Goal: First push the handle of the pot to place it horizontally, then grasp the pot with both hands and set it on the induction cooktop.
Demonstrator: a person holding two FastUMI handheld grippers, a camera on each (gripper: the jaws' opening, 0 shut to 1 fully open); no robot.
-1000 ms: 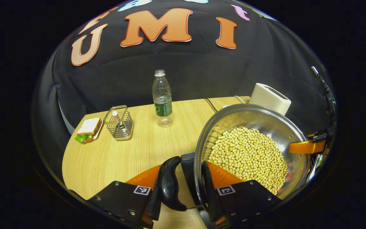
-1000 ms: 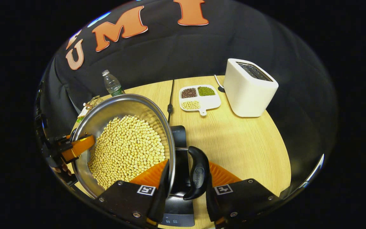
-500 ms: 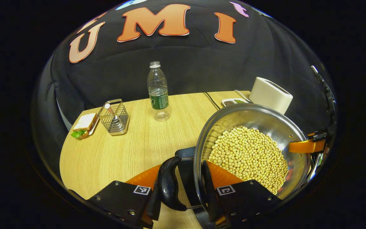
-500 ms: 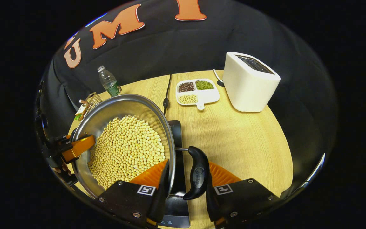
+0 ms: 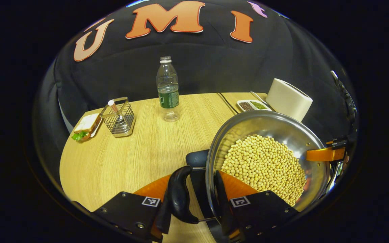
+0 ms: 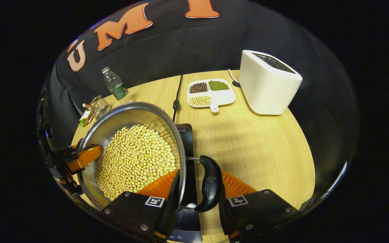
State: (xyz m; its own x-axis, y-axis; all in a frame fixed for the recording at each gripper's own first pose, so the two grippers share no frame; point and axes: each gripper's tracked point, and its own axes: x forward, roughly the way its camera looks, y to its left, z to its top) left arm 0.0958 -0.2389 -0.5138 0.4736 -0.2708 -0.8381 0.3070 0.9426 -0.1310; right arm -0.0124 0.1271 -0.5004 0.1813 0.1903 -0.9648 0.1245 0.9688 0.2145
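A steel pot [image 5: 268,125] full of soybeans [image 5: 262,162] hangs over the black induction cooktop [image 5: 196,158]. My left gripper [image 5: 194,190] is shut on the pot's black side handle [image 5: 180,194] and rim, one finger inside the pot and one outside the handle. In the right gripper view the pot [image 6: 127,116] is held the same way: my right gripper [image 6: 199,189] is shut on the opposite handle [image 6: 210,184] and rim. The cooktop [image 6: 187,135] lies beneath. Each view shows the other gripper's orange finger [image 5: 324,154] [image 6: 83,158] on the far rim.
On the wooden table [image 5: 130,158] stand a water bottle [image 5: 168,91], a wire caddy [image 5: 118,116] and a sandwich [image 5: 84,125]. A white toaster [image 6: 268,84], a divided tray of beans [image 6: 210,92] and the cooktop's cord [image 6: 176,101] lie at the back.
Both grippers keep their hold on the pot. The table's things have slid upward in both views, and more of the cooktop shows beyond the pot's rim.
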